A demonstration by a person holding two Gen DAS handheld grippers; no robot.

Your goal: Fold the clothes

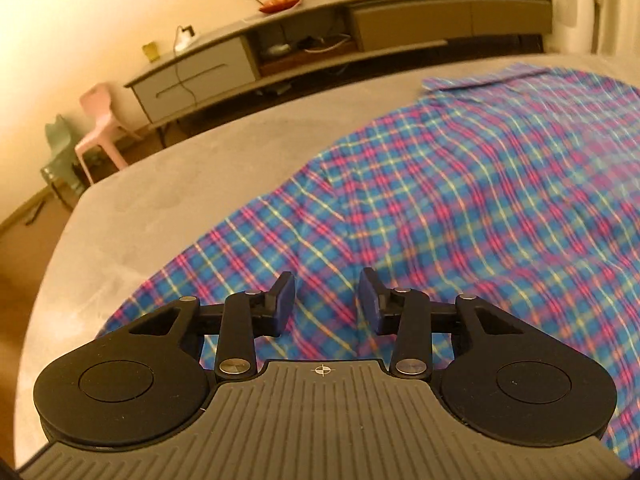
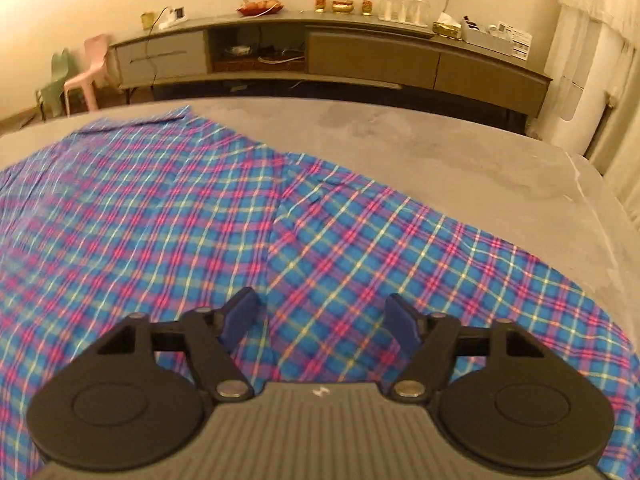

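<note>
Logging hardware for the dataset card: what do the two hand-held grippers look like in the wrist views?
Both look identical. The left hand-held gripper and right hand-held gripper each have black linkage arms with silver pivot pins, two round black discs at the base, and dark blue finger pads. Between the discs sits a grey ribbed plate with a small white crosshair mark. No cables, hands or sleeves show.

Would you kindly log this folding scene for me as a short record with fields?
garment: plaid shirt, spread flat, unfolded
surface: grey table
left tool: open, above the shirt near its edge, nothing held
right tool: open wide, above the shirt, nothing held
contact: neither tool visibly touching cloth
collar: at the far end of the shirt
background: long sideboard by the wall, pink chair to its left
</note>
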